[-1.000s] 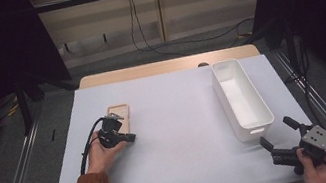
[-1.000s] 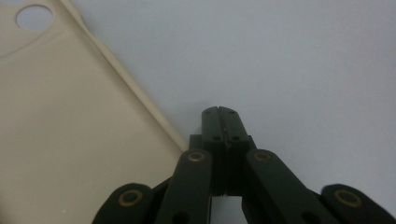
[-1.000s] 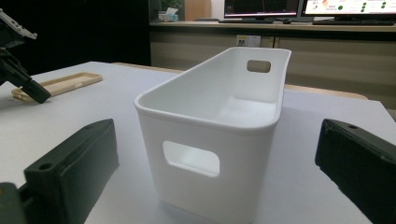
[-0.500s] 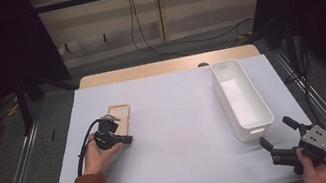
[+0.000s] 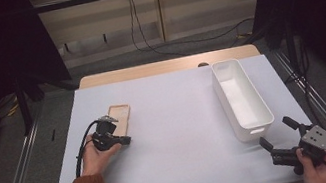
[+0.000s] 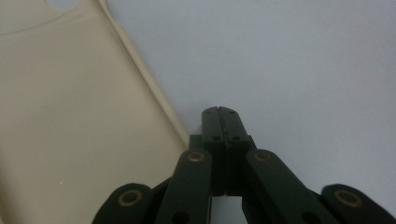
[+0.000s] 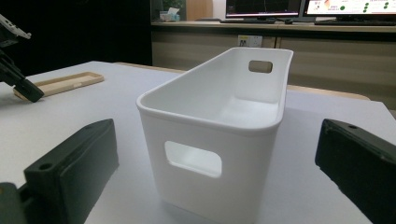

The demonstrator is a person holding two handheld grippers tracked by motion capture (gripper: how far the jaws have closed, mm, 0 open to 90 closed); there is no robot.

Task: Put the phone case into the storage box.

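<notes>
A beige phone case (image 5: 119, 118) lies flat on the white table, left of centre. My left gripper (image 5: 125, 140) rests just right of the case's near end, jaws shut with nothing between them. In the left gripper view the closed tips (image 6: 221, 113) sit beside the case's edge (image 6: 70, 116) without touching it. A white rectangular bin (image 5: 242, 98) stands empty at the right. My right gripper (image 5: 277, 135) is held near the table's front right corner, open, facing the bin's near end (image 7: 205, 154).
The white table sheet (image 5: 178, 134) spreads between case and bin. A wooden tabletop strip (image 5: 167, 66) runs along the far edge. Metal rails flank the table on both sides. Cables lie on the floor beyond.
My left gripper has drifted slightly toward the near side and right along the case's edge. The right gripper has held still.
</notes>
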